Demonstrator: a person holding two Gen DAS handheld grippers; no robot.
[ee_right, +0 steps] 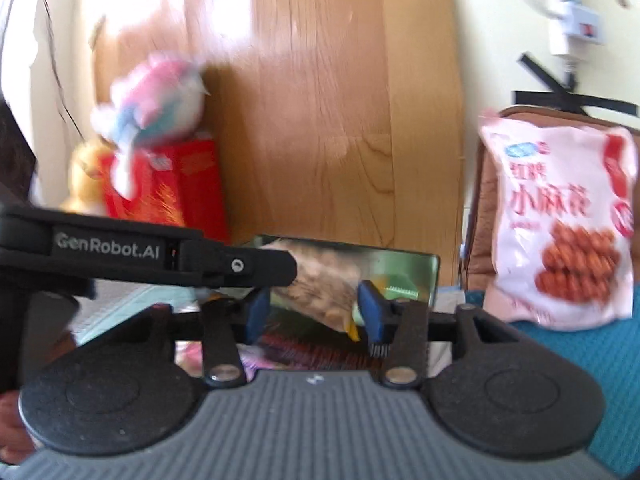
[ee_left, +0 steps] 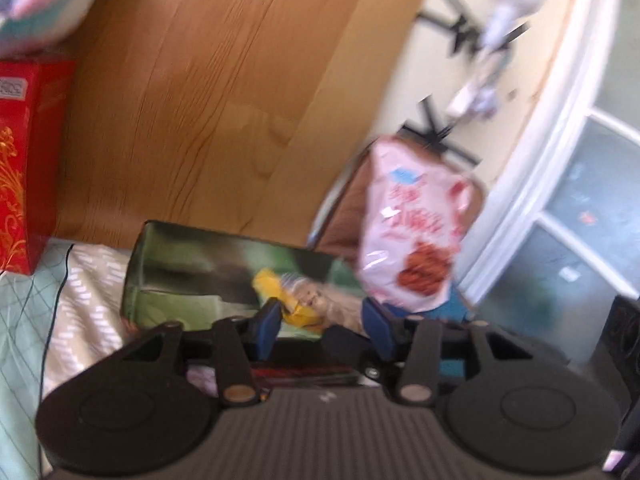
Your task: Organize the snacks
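A green box (ee_left: 180, 276) stands on the bed against the wooden board. A clear bag of tan snacks with a yellow end (ee_left: 308, 304) lies at the box's near right part; blur hides whether it rests inside. My left gripper (ee_left: 323, 326) is open, and the yellow end sits by its left pad (ee_left: 269, 326). My right gripper (ee_right: 314, 314) is open too, and the same bag (ee_right: 320, 284) shows in the gap between its pads. The left gripper's black finger (ee_right: 240, 266) reaches in from the left, in front of the bag. A pink snack bag (ee_right: 560, 220) (ee_left: 412, 240) stands upright to the right.
A red carton (ee_left: 24, 160) (ee_right: 188, 184) with a soft toy (ee_right: 160, 96) on top stands at the left against the wooden board (ee_left: 224, 100). A brown cushion (ee_right: 484, 208) backs the pink bag. Teal fabric (ee_right: 592, 360) lies at the right, pale bedding (ee_left: 88, 292) at the left.
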